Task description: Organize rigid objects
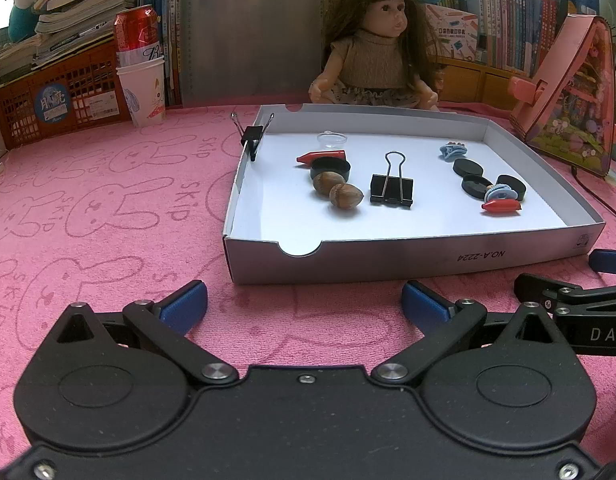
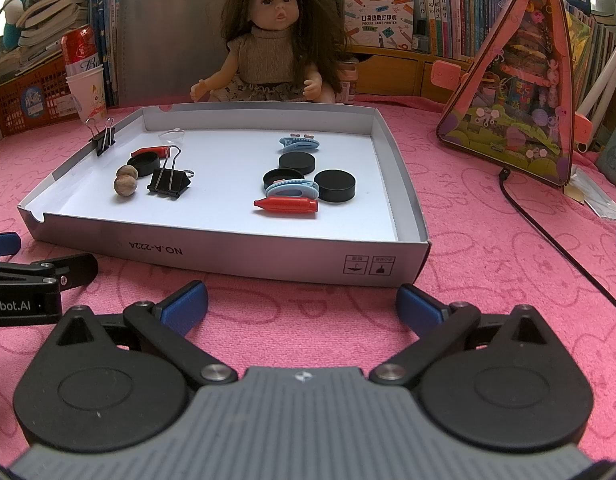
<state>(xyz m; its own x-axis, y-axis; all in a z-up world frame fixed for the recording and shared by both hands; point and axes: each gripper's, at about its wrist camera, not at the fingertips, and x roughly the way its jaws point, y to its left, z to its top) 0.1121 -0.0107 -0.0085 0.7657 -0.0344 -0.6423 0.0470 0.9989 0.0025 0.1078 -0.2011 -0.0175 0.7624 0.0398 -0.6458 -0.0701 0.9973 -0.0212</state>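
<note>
Pink towelling printed with rabbits (image 1: 108, 208) covers the table where we hold both tools low, just short of a shallow white cardboard tray (image 2: 268, 248). Our left gripper (image 1: 304, 304) has its blue pads spread wide with nothing between them, and our right gripper (image 2: 302, 304) is spread the same way, also empty; each shows at the edge of the other's view. Inside the tray we see two loose clusters. On its left lie a red crayon-shaped piece (image 1: 321, 157), a black round cap (image 1: 331, 169), two acorns (image 1: 339, 191) touching each other, a clear little dish (image 1: 331, 139) and a large black binder clip (image 1: 391, 188) lying flat. A smaller binder clip (image 1: 252, 136) is clamped on the tray's left wall. On the right sit two blue hair clips (image 2: 299, 143), three black round caps (image 2: 296, 162) and another red piece (image 2: 287, 205), packed close together. Behind the tray sits a doll (image 2: 274, 40), with a red can (image 1: 138, 30) standing in a paper cup to the left and a pink triangular case (image 2: 519, 92) to the right.
</note>
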